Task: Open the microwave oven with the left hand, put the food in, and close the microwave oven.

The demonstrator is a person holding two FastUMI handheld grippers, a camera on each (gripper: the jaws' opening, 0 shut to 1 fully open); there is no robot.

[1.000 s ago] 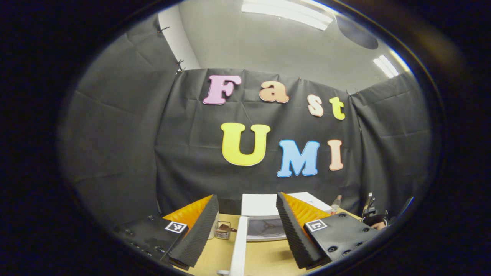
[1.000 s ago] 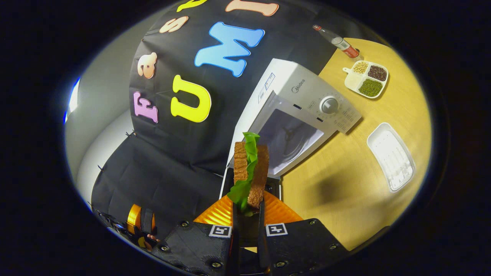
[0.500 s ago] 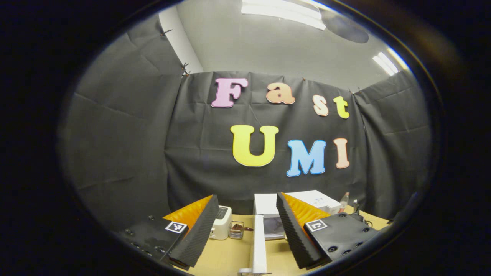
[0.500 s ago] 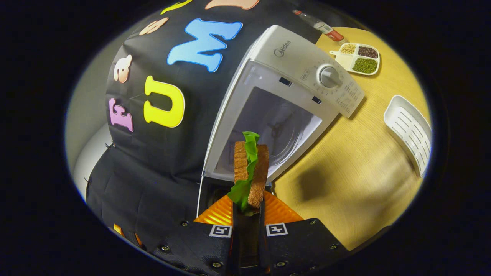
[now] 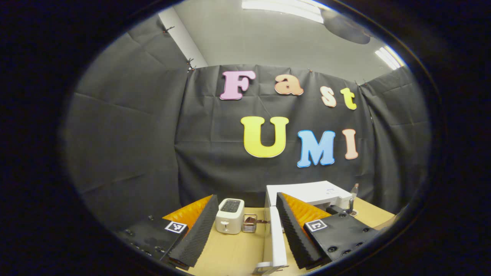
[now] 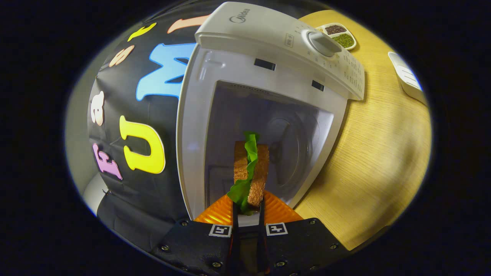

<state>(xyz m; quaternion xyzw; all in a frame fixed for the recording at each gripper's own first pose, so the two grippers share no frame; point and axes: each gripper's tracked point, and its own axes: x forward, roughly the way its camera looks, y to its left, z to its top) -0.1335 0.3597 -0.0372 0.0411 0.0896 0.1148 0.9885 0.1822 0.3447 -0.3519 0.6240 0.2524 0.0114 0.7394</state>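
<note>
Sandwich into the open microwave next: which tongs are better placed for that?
Right. The right tongs grip the sandwich directly before the microwave cavity. The left tongs are open, holding nothing, beside the door edge.
</note>
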